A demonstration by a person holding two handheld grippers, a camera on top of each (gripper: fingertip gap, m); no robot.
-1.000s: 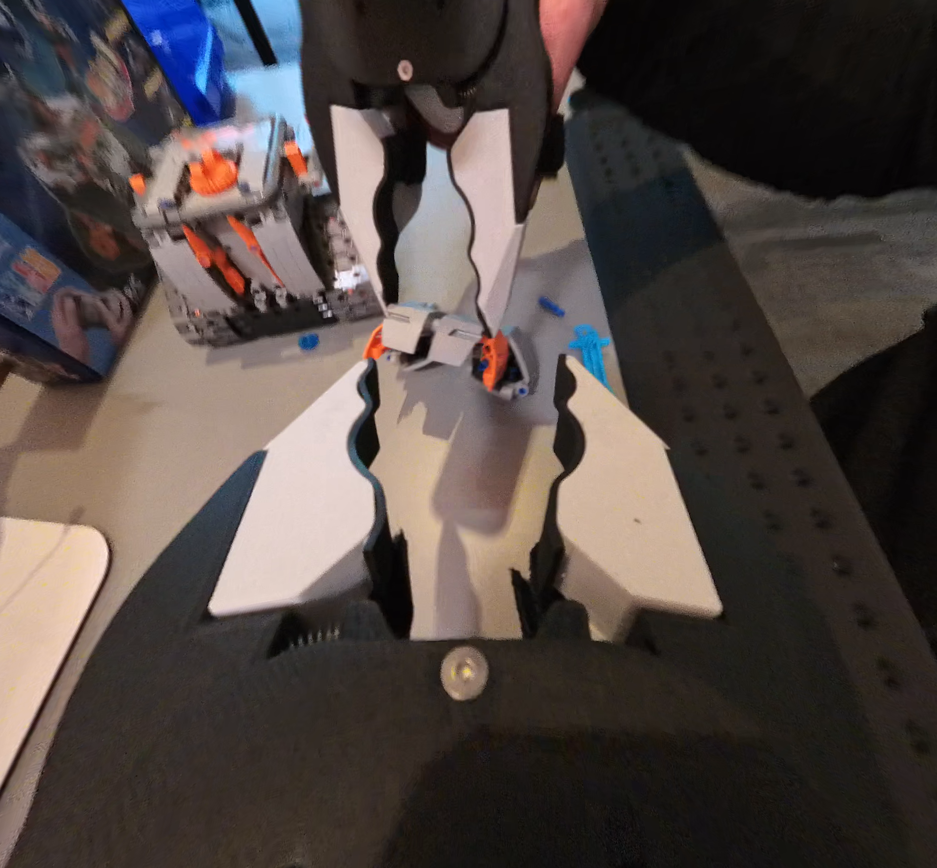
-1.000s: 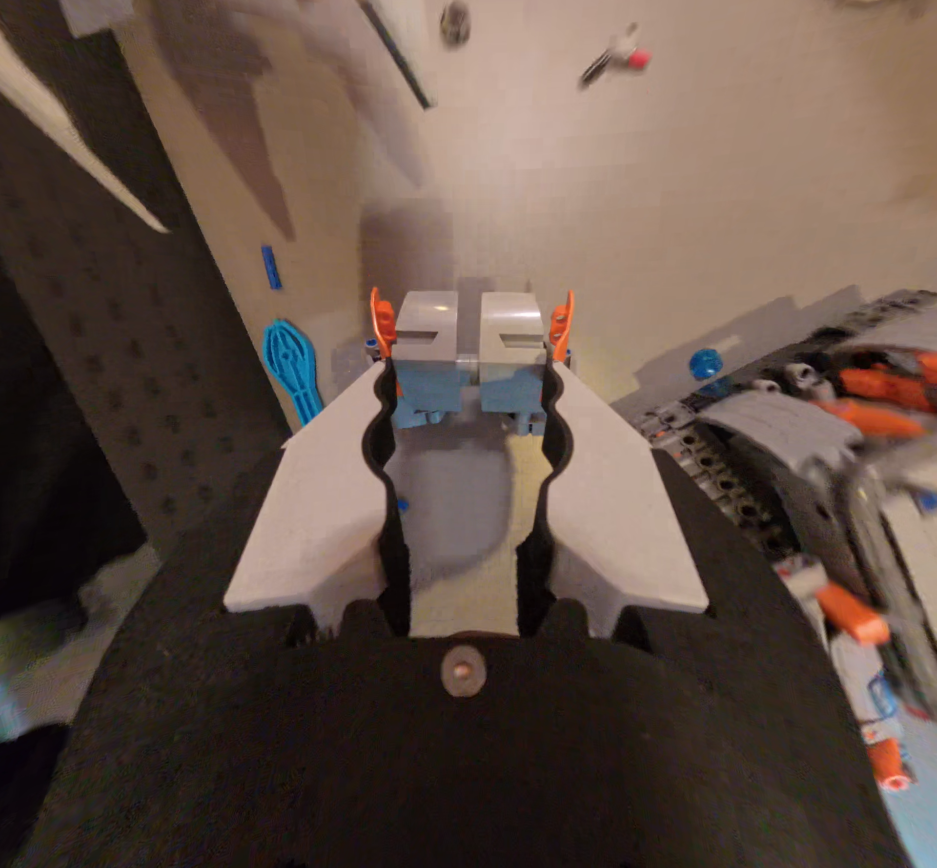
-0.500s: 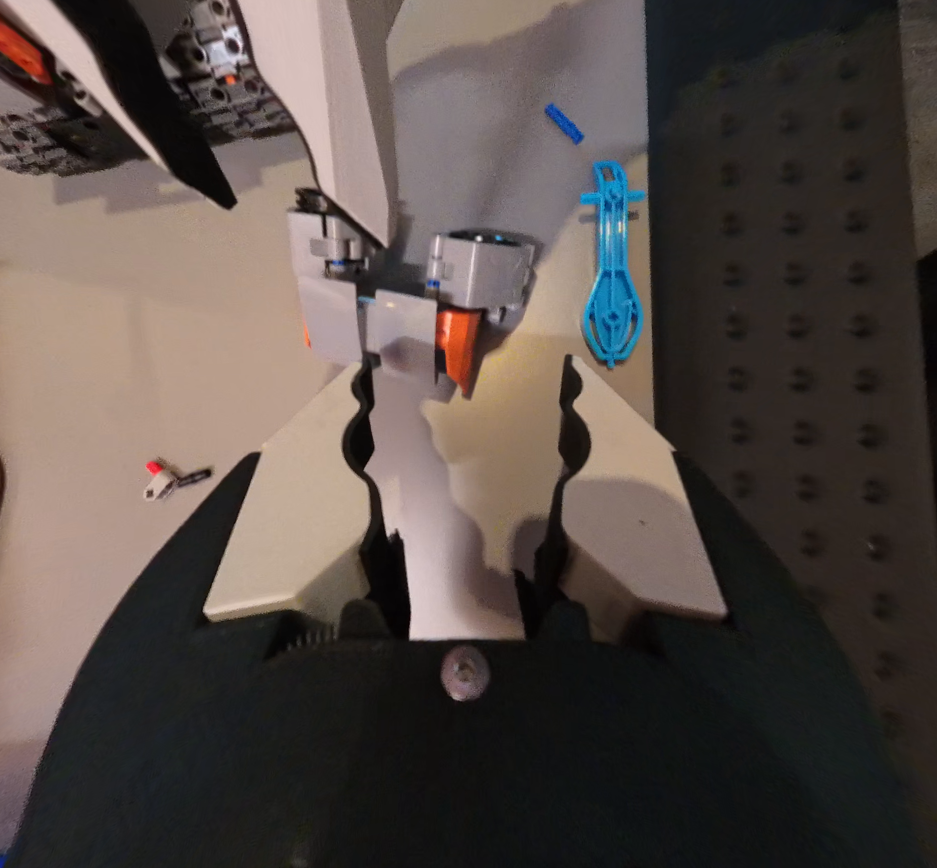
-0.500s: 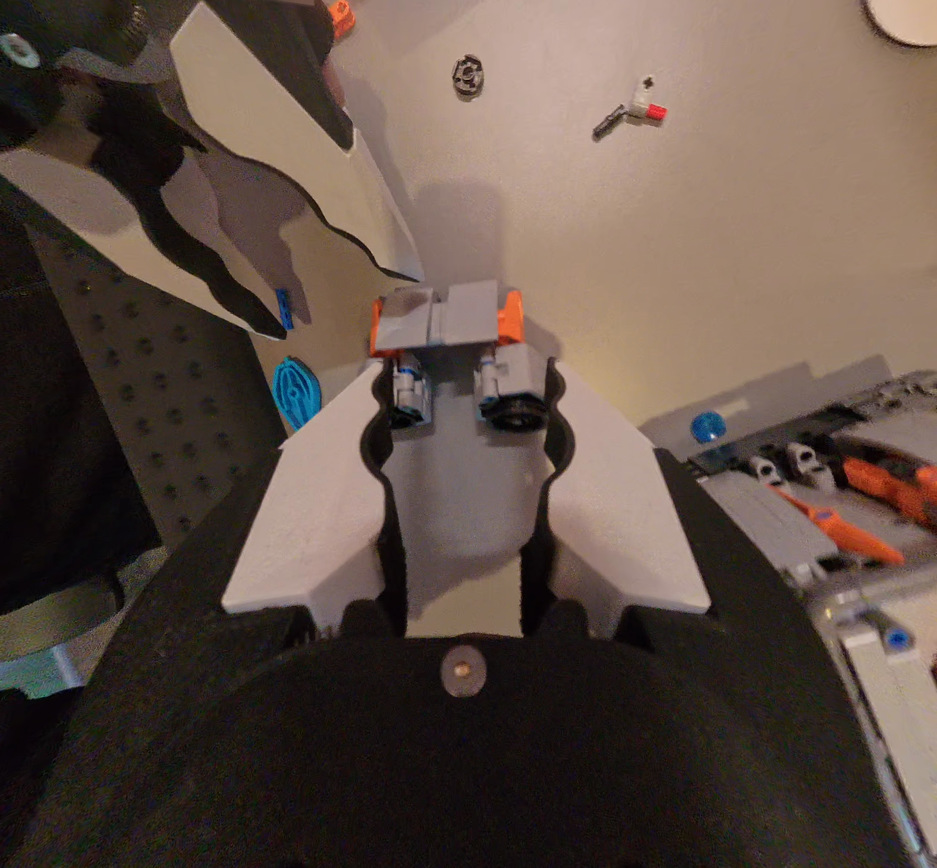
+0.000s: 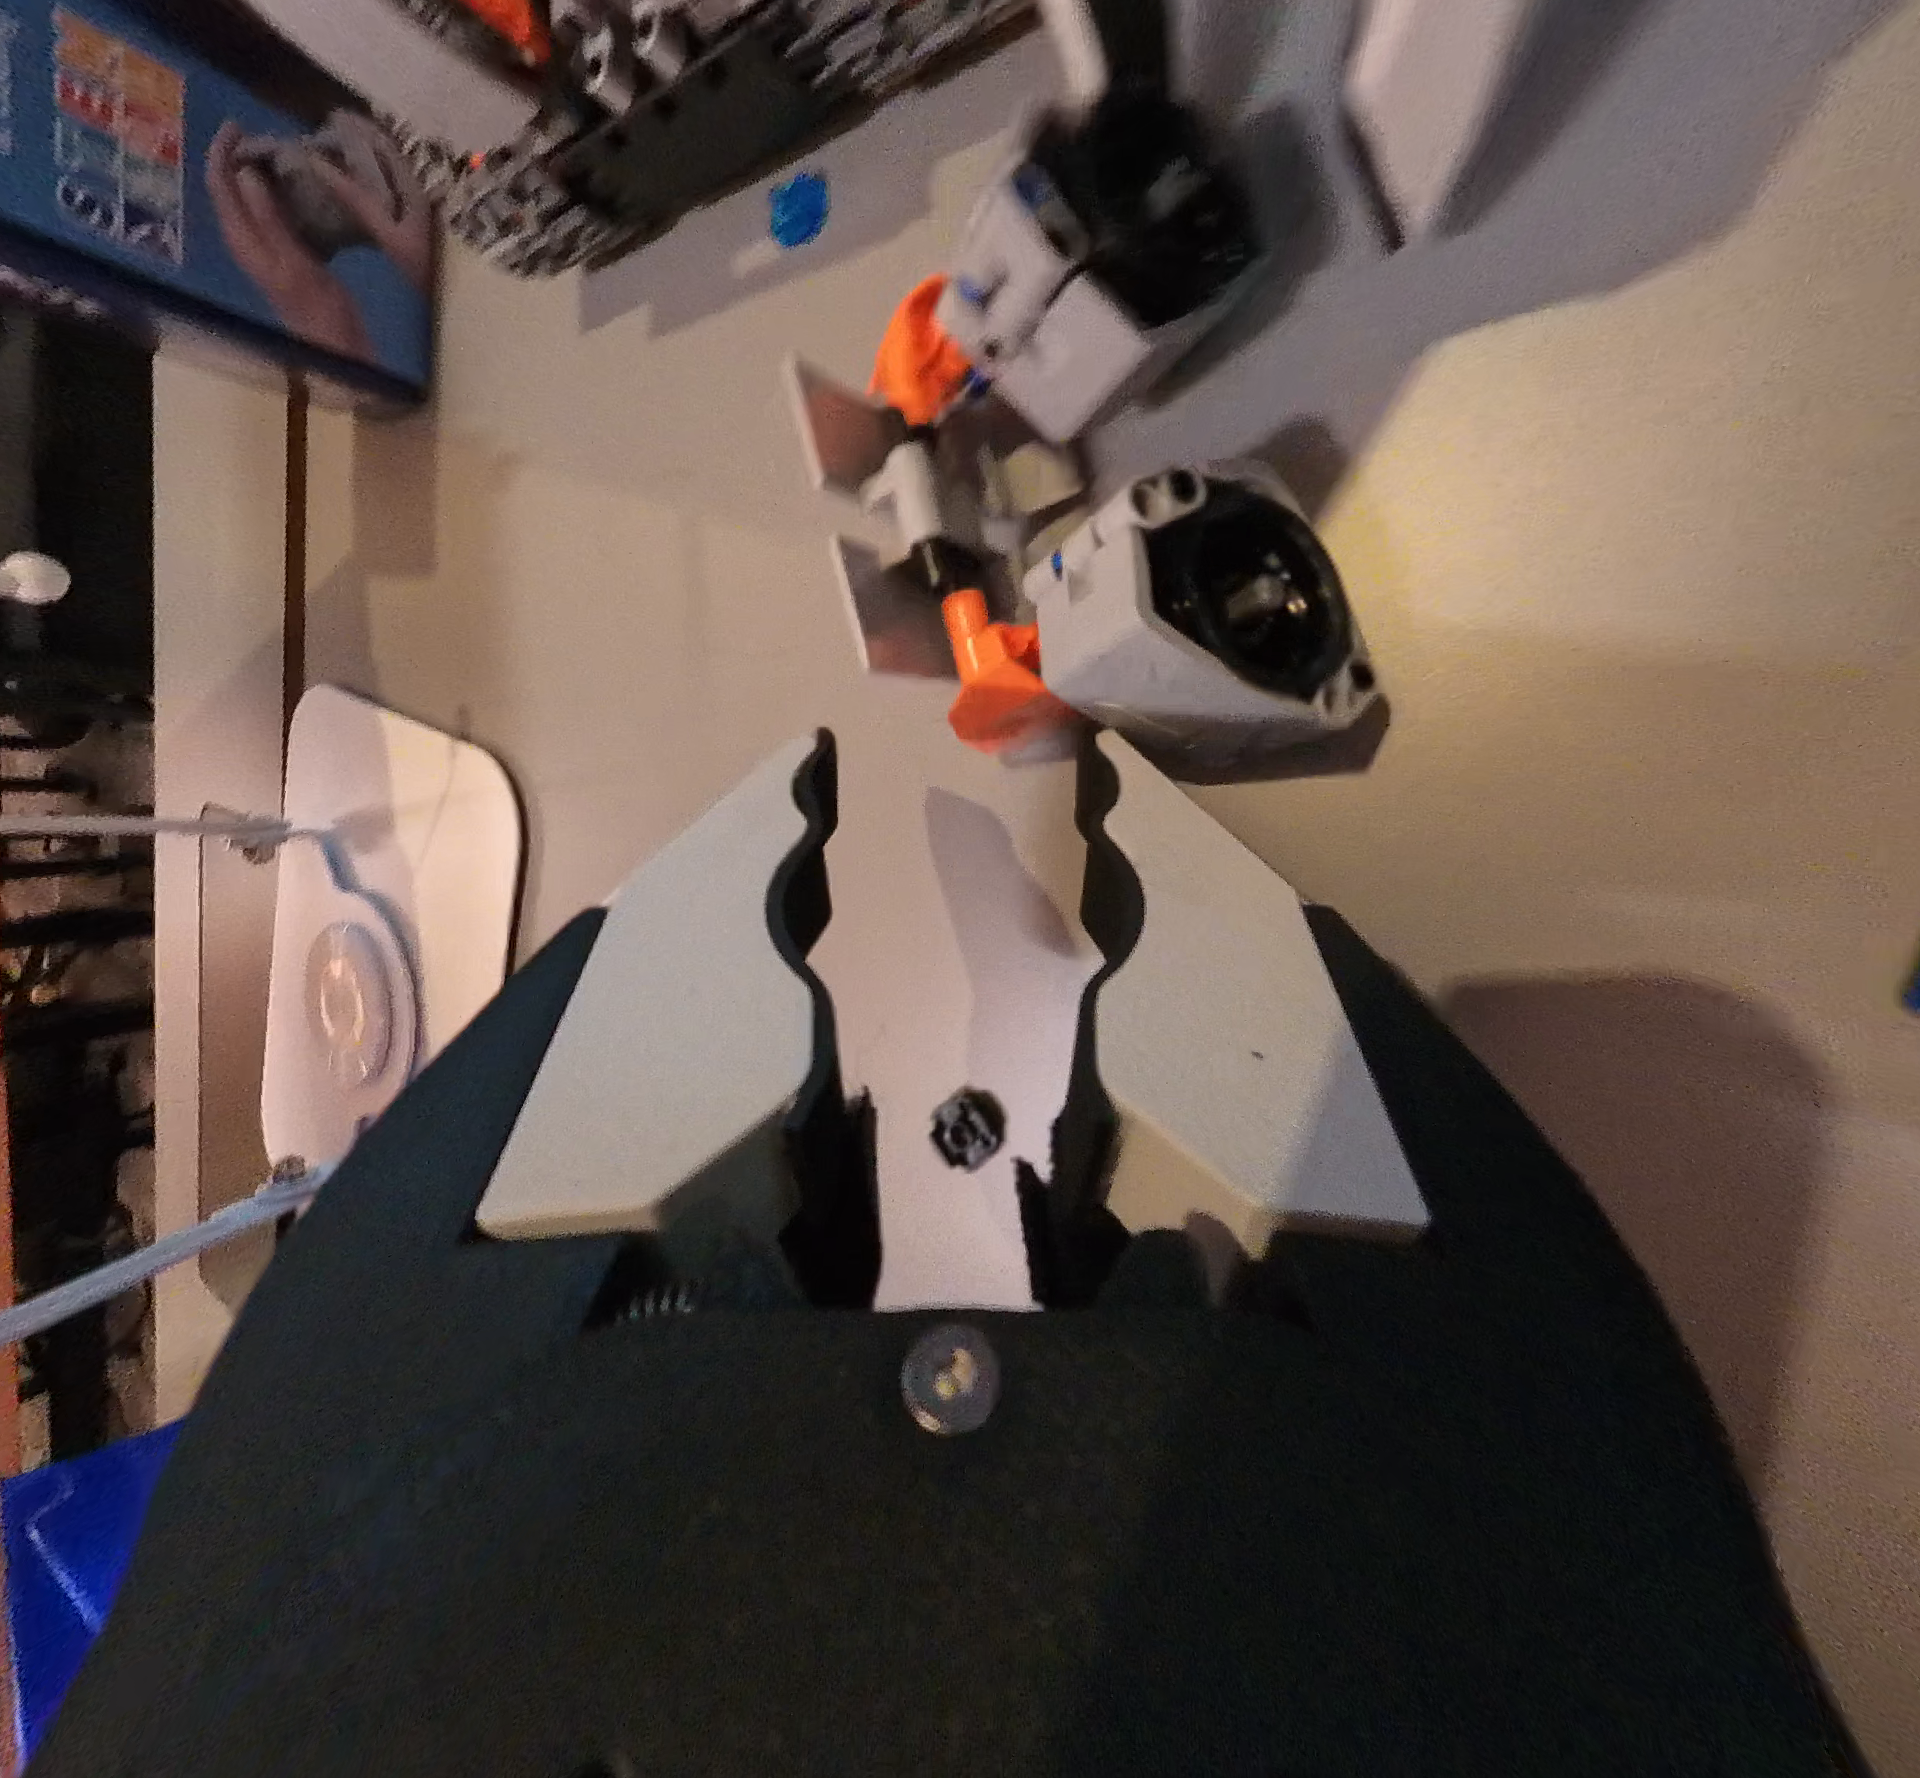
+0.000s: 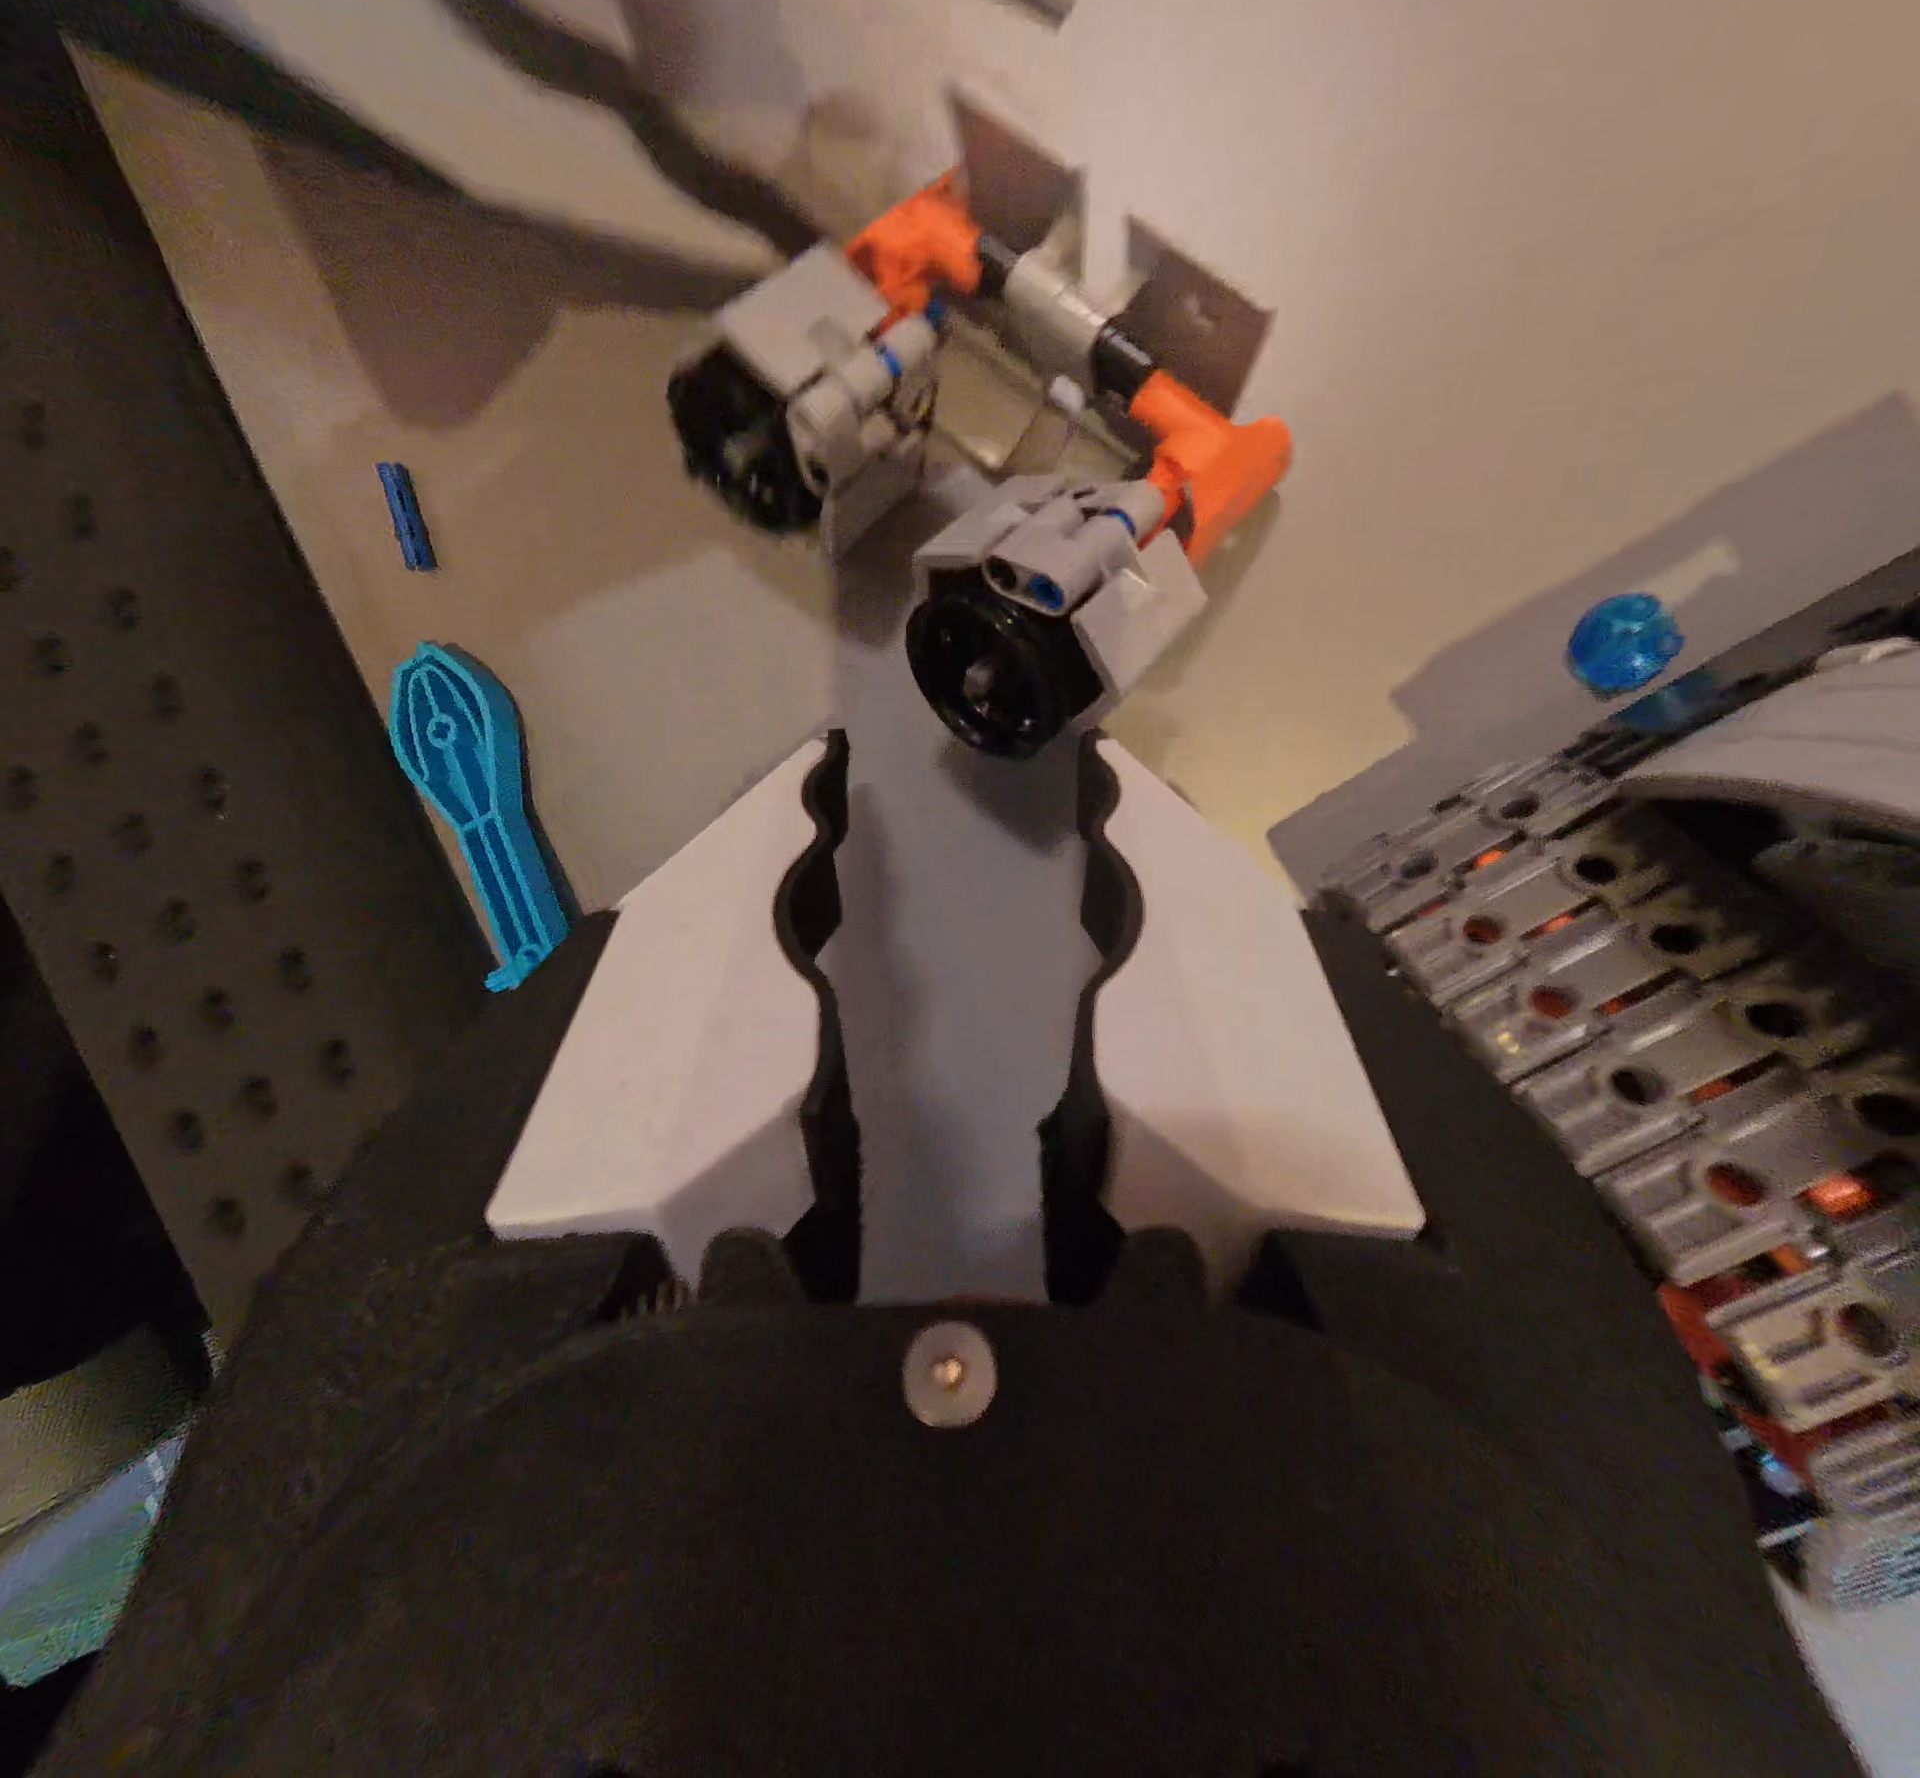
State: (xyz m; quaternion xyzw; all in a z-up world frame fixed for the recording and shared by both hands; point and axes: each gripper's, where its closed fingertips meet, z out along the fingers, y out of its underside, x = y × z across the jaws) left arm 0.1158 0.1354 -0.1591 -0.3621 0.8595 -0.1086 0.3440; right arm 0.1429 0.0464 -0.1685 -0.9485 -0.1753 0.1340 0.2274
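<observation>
So right now the little grey-and-orange brick assembly is the thing everything else sits around, and it's lying loose on the beige surface, just past my fingertips in both views. Going by how it's tipped over, with its two black round ends pointing out sideways and the flat grey plates on the far side, I'd say it's resting on its own and nobody's gripping it.

My left hand-held gripper has its fingers spread apart with nothing between them. The right fingertip is just beside the assembly's nearer grey housing and orange connector; I can't tell if it's actually touching. A small black round piece lies on the surface back between the fingers, well short of the assembly.

My right hand-held gripper is also spread and empty. The nearer black round end of the assembly sits right in front of the gap between the tips, near but not pinched.

Other stuff around the assembly:
- a bigger grey-and-orange brick build off to one side, with a small blue round stud between it and the assembly
- a light blue brick separator tool and a tiny blue pin on the other side, next to a dark perforated board
- a printed box beyond the big build
</observation>
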